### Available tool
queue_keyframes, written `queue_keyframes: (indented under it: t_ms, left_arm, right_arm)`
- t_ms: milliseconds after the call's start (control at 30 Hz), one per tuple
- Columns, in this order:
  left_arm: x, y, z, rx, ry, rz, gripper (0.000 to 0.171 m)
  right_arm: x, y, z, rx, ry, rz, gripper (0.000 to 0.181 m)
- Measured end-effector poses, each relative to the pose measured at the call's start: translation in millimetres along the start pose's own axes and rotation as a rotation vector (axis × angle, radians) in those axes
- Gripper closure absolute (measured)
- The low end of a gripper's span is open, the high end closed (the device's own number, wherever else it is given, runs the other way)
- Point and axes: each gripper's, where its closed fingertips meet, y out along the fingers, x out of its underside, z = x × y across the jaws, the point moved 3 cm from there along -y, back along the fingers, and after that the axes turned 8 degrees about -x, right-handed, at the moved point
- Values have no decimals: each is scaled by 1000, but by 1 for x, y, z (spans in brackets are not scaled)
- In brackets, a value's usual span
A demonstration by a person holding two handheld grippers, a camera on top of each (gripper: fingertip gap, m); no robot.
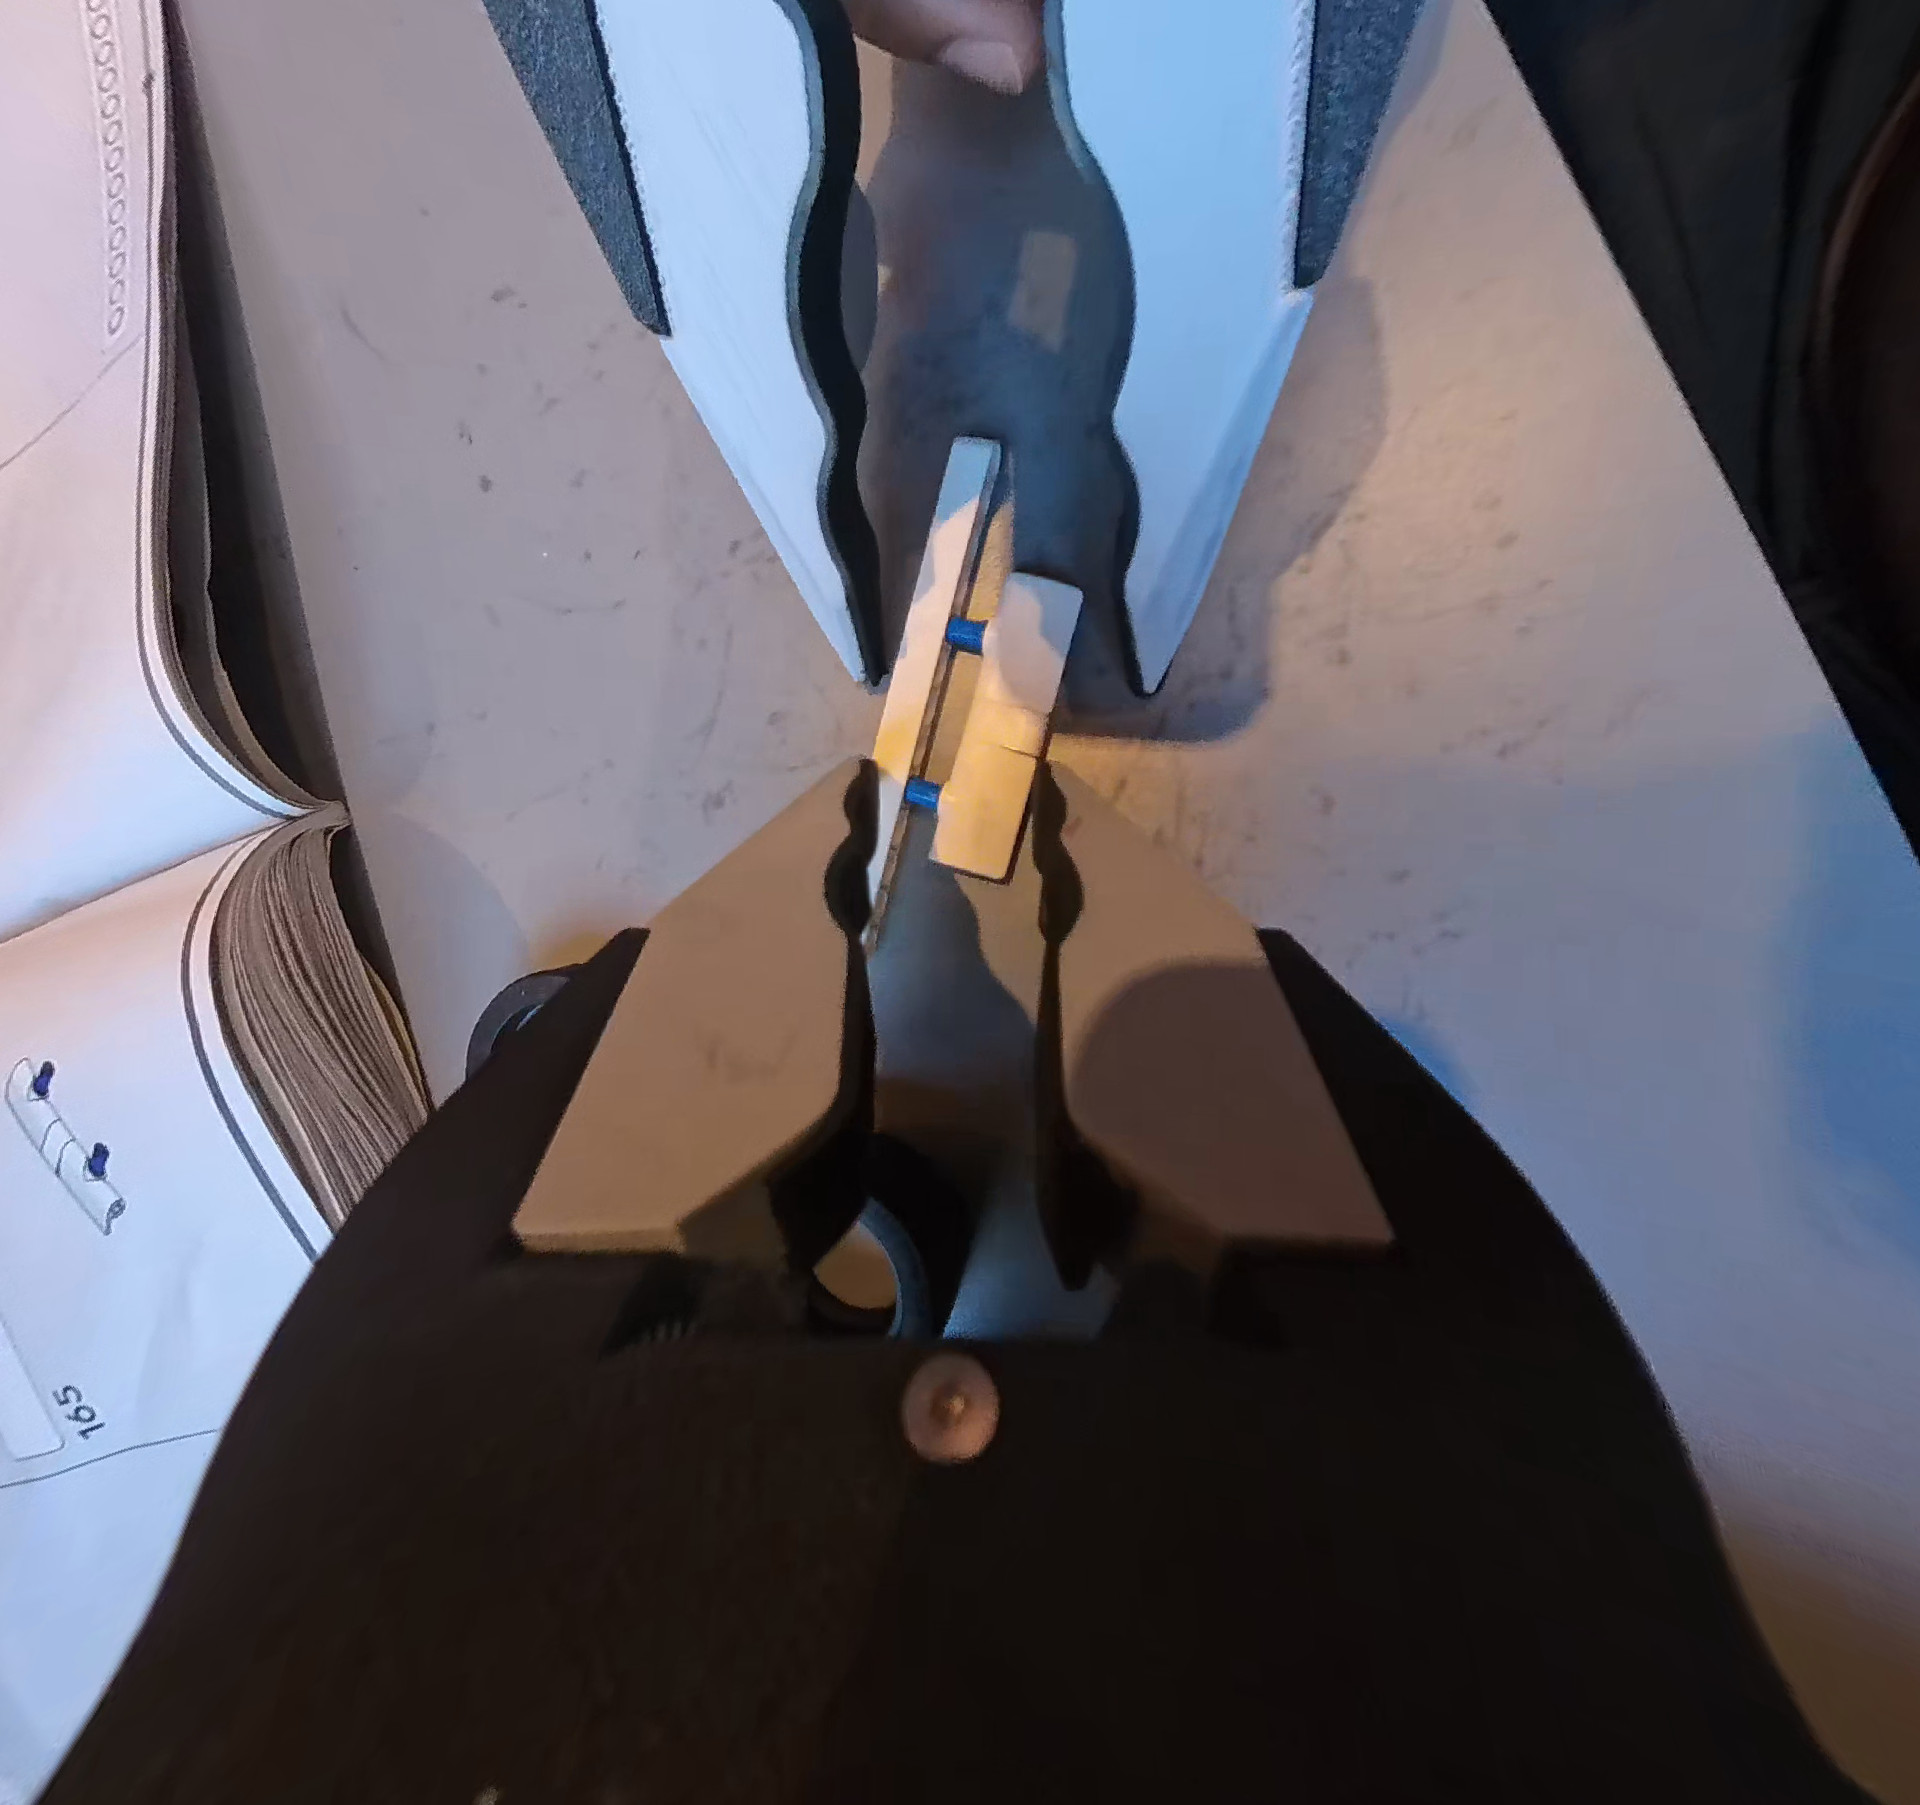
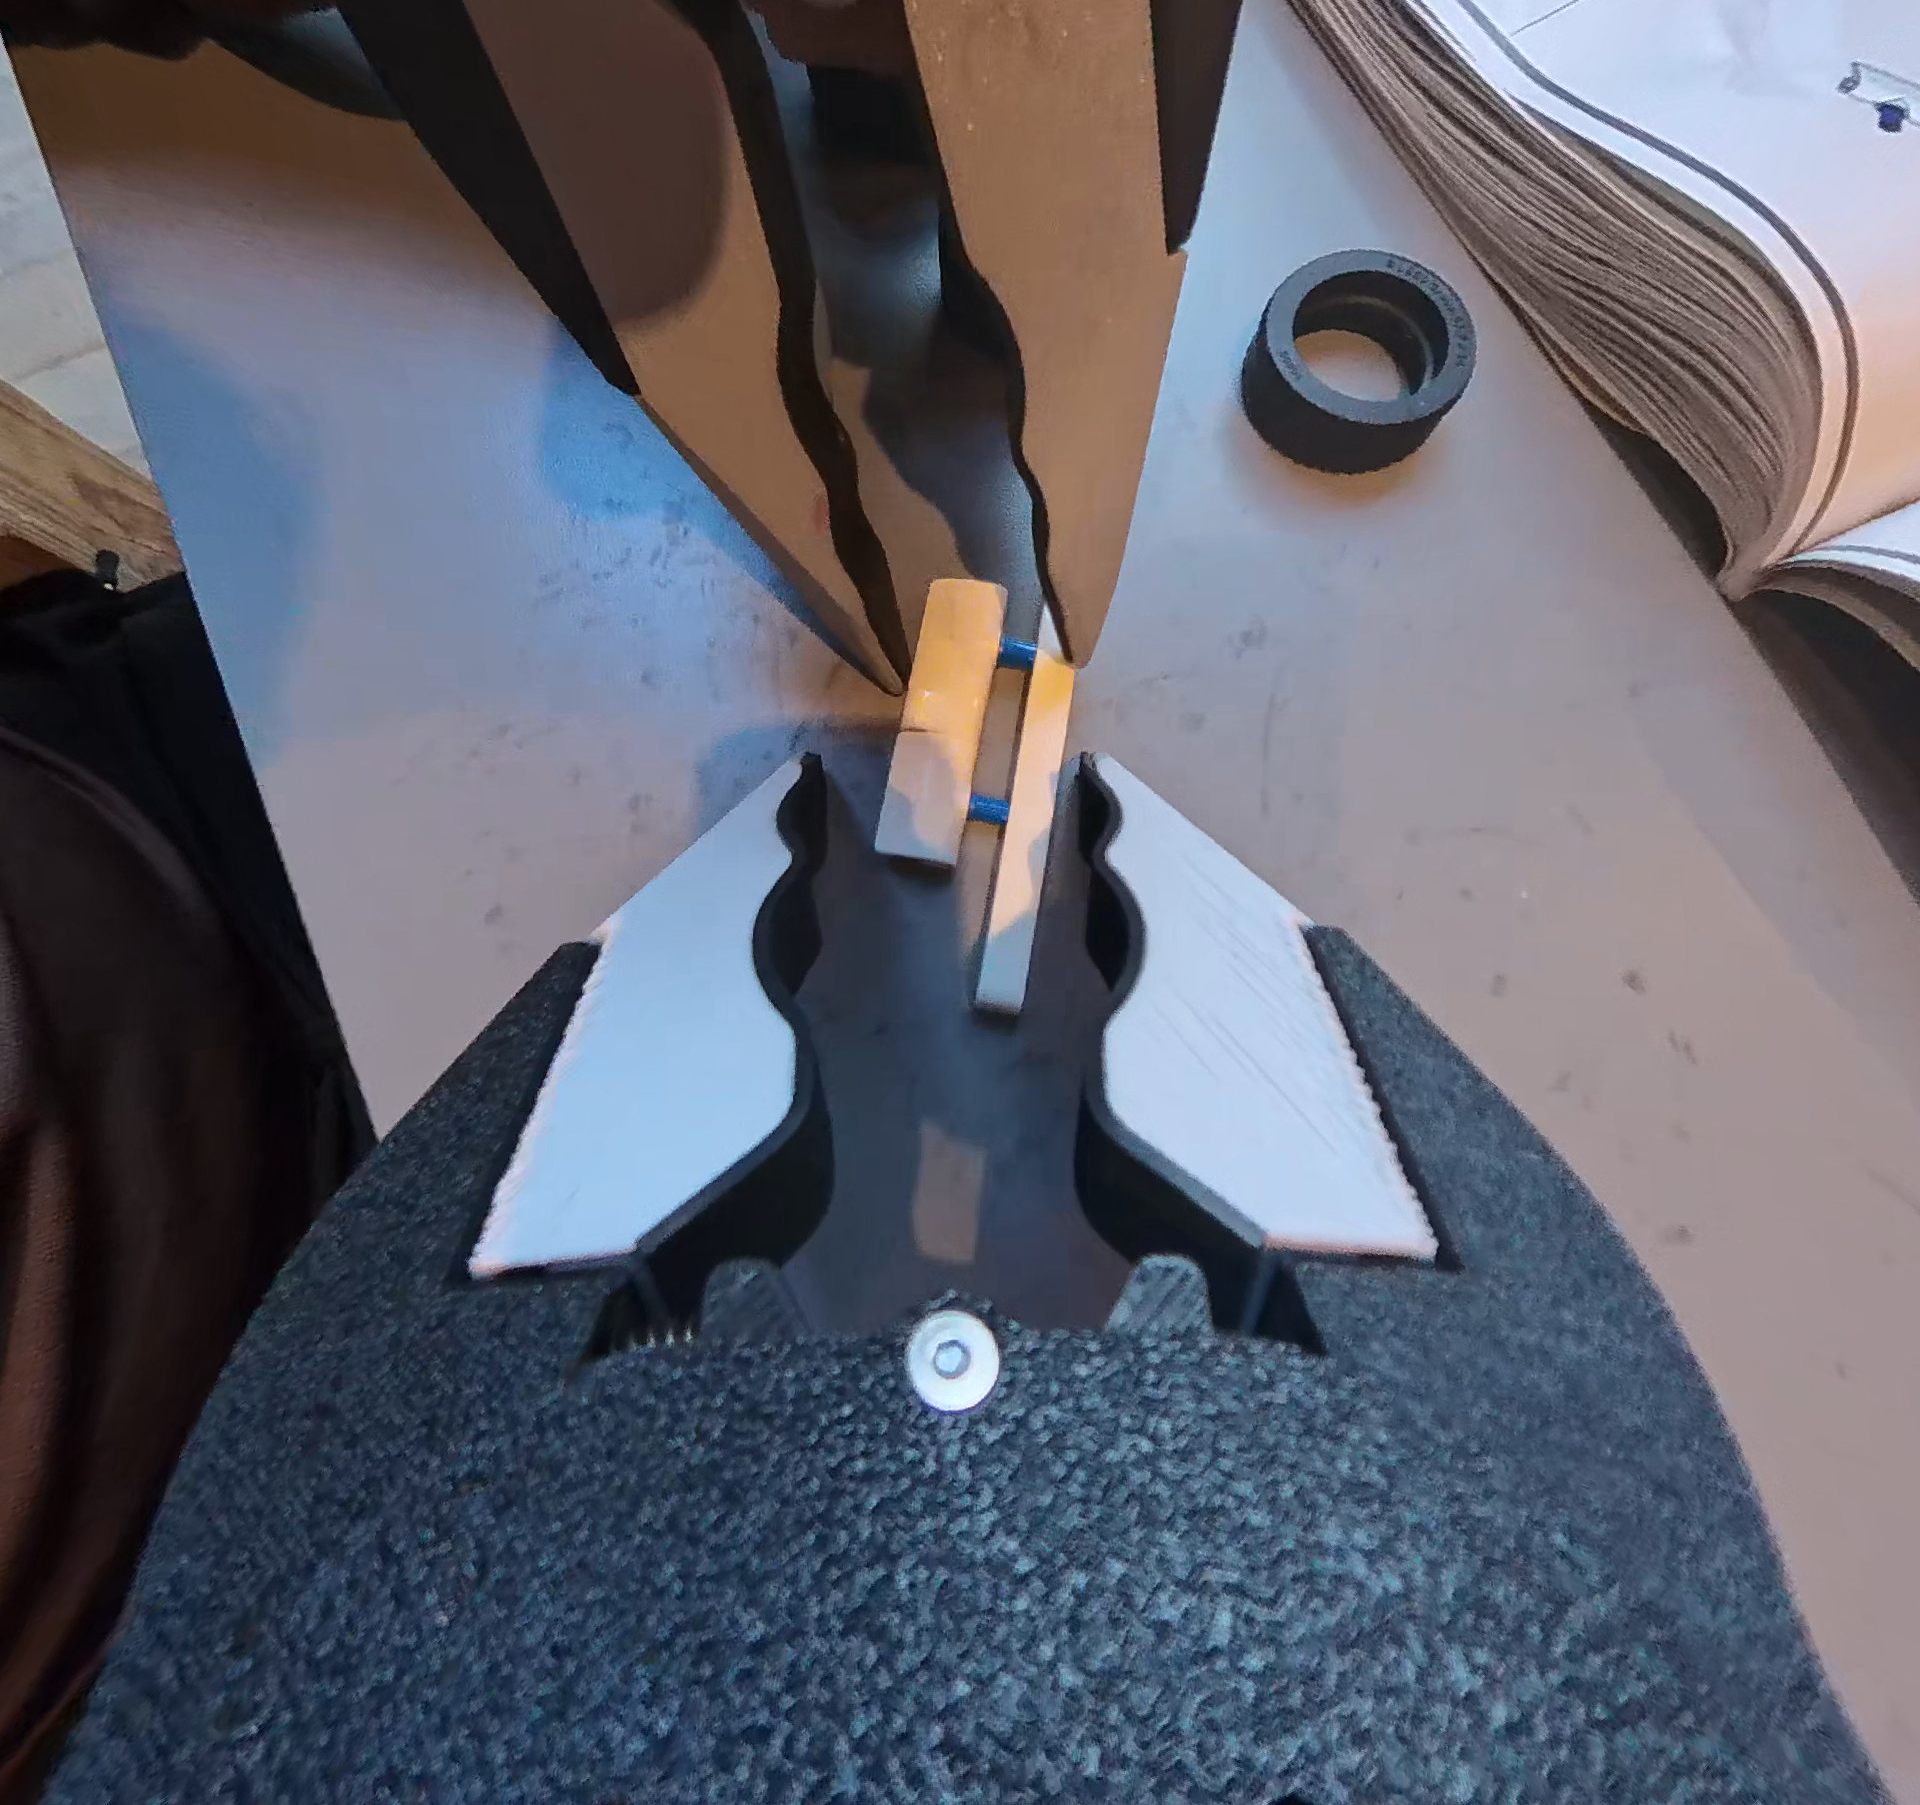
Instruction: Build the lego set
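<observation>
The left gripper [image 1: 951, 773], with tan fingers and a black body, and the right gripper [image 2: 940, 768], with white fingers and a grey textured body, meet tip to tip over the pale, scuffed tabletop [image 2: 1403, 820]. Between them lies the white lego assembly [image 1: 971, 716]: a long flat beam [image 2: 1013, 882] and a shorter block [image 2: 935, 747], side by side, joined by two blue pins [image 2: 982, 805]. Both grippers are spread; the fingertips flank the assembly, and contact cannot be confirmed. A black rubber lego tyre [image 2: 1361, 368] rests on the table near the open instruction booklet [image 2: 1662, 249], well apart from the assembly. A person's fingertip [image 1: 966, 30] shows behind the right gripper
</observation>
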Motion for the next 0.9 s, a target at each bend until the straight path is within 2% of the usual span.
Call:
queue_keyframes:
  t_ms: [333,733,900]
  left_arm:
    - [0,0,0,-1,-13,8,145]
    - [0,1,-1,0,-27,12,143]
    - [0,1,-5,-6,-32,8,132]
  right_arm:
    - [3,-3,0,36,2,2,133]
    - [3,-3,-1,11,-1,-3,141]
    - [4,-5,-1,1,-16,-3,147]
